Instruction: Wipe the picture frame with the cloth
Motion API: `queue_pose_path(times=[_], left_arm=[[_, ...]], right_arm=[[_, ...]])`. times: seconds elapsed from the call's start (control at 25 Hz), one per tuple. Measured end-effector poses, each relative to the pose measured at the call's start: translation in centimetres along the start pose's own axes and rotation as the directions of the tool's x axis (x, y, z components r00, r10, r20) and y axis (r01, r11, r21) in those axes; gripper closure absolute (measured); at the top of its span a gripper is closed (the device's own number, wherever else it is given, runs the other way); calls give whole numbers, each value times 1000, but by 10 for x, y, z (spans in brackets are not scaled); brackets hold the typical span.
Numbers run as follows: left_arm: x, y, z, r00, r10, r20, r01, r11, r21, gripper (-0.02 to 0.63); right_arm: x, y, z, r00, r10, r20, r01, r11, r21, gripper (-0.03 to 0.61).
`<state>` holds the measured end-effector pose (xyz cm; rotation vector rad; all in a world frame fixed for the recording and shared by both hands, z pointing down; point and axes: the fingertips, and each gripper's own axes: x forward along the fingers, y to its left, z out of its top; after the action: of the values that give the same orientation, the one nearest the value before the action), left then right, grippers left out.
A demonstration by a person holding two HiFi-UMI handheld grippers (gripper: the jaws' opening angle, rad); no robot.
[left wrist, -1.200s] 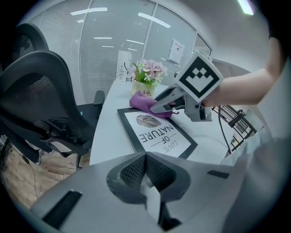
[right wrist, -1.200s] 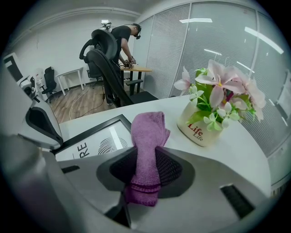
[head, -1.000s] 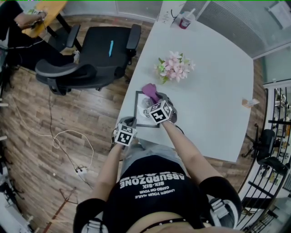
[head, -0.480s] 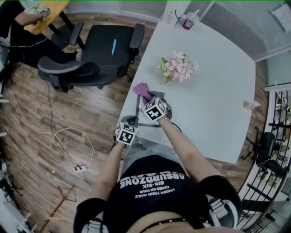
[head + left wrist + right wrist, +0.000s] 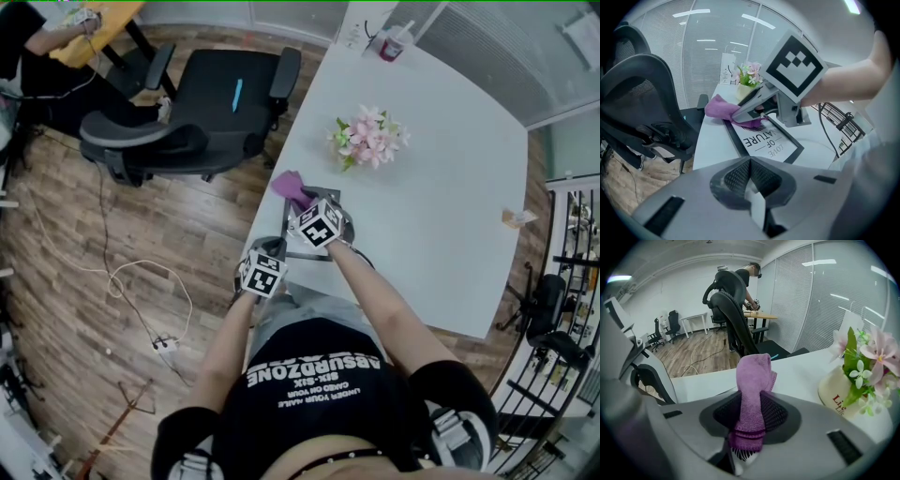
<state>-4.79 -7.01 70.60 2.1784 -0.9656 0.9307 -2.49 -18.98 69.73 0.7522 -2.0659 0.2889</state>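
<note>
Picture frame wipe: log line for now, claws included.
right claw: shut on purple cloth | cloth: on far end of picture frame | left claw: shut, by frame's near corner | frame: flat on table

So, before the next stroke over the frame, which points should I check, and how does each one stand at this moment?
1. Cloth gripped: ok. The right gripper is shut on the purple cloth.
2. Cloth on the glass: ok. It lies at the far corner of the picture frame.
3. Frame lies flat on the table: ok.
4. Frame held steady: cannot tell. The left gripper has its jaws together close to the frame's near edge, but any contact is hidden.
5. Room for the stroke: ok. The flowers stand apart, beyond the frame.
</note>
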Motion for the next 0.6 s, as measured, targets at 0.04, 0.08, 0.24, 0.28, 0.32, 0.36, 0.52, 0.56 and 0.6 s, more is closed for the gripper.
queue_pose_path(times=[0.04,0.08,0.24,0.28,0.32,0.36,0.52,0.56,0.6], left_arm=[[0,0,0,1000,1,1,-1,1000,0,598],[0,0,0,1000,1,1,-1,1000,-1,598],[-1,-1,-1,1000,1,6,-1,1000,-3,598],[-1,0,-1,1000,1,8,-1,1000,-6,598],[-1,0,-1,1000,2,10,-2,1000,-9,598],[-1,0,0,1000,3,12,-3,1000,-11,598],[0,0,0,1000,14,13,-14,1000,13,598],[0,0,-1,1000,18,12,-19,1000,22,598],[0,0,-1,1000,22,12,-22,999,27,598]], right_arm=[[-1,2,0,1000,6,0,-6,1000,-3,448],[-1,3,-1,1000,12,1,-12,1000,-4,448],[-4,11,-4,999,40,9,-39,999,-5,448],[-5,14,-5,999,47,11,-47,999,-6,448],[-6,16,-6,998,54,12,-54,998,-9,448],[-7,19,-8,998,61,12,-61,998,-13,448],[-12,30,-13,996,87,11,-87,996,-34,448],[-13,33,-15,996,94,12,-93,995,-37,448],[-14,36,-16,995,99,13,-98,994,-38,448]])
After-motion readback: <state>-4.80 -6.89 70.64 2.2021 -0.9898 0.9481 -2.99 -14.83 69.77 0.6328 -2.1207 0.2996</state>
